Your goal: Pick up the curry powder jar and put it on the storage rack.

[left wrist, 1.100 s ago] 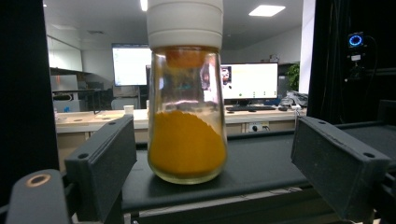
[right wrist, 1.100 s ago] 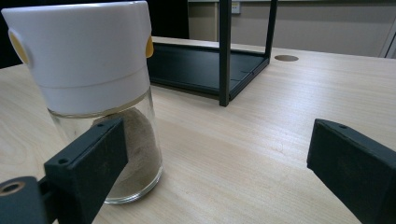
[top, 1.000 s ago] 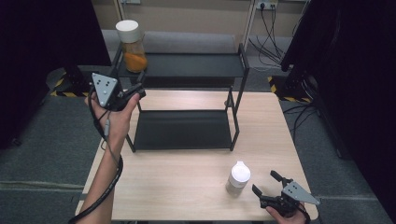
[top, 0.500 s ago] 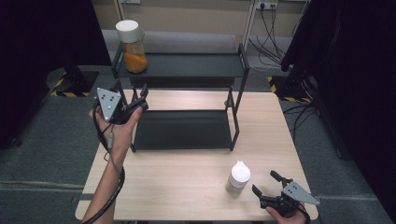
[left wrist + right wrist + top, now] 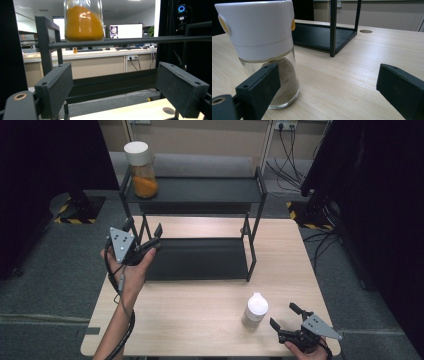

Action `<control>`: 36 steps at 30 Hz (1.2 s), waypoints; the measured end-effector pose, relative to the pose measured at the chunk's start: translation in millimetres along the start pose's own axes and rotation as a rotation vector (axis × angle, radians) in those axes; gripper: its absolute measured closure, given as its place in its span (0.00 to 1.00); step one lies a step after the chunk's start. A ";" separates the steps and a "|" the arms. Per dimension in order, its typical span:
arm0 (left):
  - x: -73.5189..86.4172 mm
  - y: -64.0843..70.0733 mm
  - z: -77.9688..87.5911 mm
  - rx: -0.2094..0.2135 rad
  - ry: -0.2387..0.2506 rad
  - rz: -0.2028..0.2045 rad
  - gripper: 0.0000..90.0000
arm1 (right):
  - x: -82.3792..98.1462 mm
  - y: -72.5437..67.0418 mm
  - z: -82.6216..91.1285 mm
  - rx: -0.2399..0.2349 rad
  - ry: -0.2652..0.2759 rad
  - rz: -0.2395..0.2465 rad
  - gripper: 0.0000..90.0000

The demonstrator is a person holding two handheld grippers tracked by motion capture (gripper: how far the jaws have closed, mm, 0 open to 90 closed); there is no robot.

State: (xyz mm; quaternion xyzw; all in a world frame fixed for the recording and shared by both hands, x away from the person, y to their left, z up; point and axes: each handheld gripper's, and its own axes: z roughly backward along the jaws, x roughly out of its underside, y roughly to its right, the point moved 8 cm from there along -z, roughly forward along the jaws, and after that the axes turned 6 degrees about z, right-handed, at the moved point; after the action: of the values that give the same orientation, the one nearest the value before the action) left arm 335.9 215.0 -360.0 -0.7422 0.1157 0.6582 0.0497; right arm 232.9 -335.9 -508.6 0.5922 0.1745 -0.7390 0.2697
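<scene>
A tall jar of orange powder (image 5: 142, 170) with a white lid stands at the left end of the black rack's top shelf (image 5: 200, 190); in the left gripper view the jar of orange powder (image 5: 84, 21) rises above the shelf rail. My left gripper (image 5: 145, 231) is open and empty, held at the rack's left end, below and in front of that jar. A small glass jar of brown powder (image 5: 255, 310) with a white cap stands on the table near the front right. My right gripper (image 5: 284, 316) is open just right of it; the brown-powder jar (image 5: 265, 50) sits ahead of its left jaw, untouched.
The two-tier black rack has a bare lower tray (image 5: 200, 260) resting on the light wooden table (image 5: 190, 315). Rack posts (image 5: 252, 245) stand at the right end. Grey floor, cables and dark curtains surround the table.
My left gripper has come down and a little toward the rack's lower left, away from the orange jar. The right gripper and the small jar have stayed put.
</scene>
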 end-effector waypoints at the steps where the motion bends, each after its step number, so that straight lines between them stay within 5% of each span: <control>1: 1.3 0.1 1.5 0.001 -0.004 -0.001 0.15 | 0.1 0.1 0.0 0.000 0.001 -0.001 0.06; 36: 72.4 6.8 50.2 0.026 -0.073 0.049 0.14 | -0.2 -0.3 -0.2 -0.003 -0.001 0.005 0.06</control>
State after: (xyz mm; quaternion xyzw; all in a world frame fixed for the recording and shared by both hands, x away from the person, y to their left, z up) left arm 293.5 212.1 -437.5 -0.7139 0.1405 0.6843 0.0475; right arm 232.9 -335.5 -508.5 0.5917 0.1739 -0.7386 0.2723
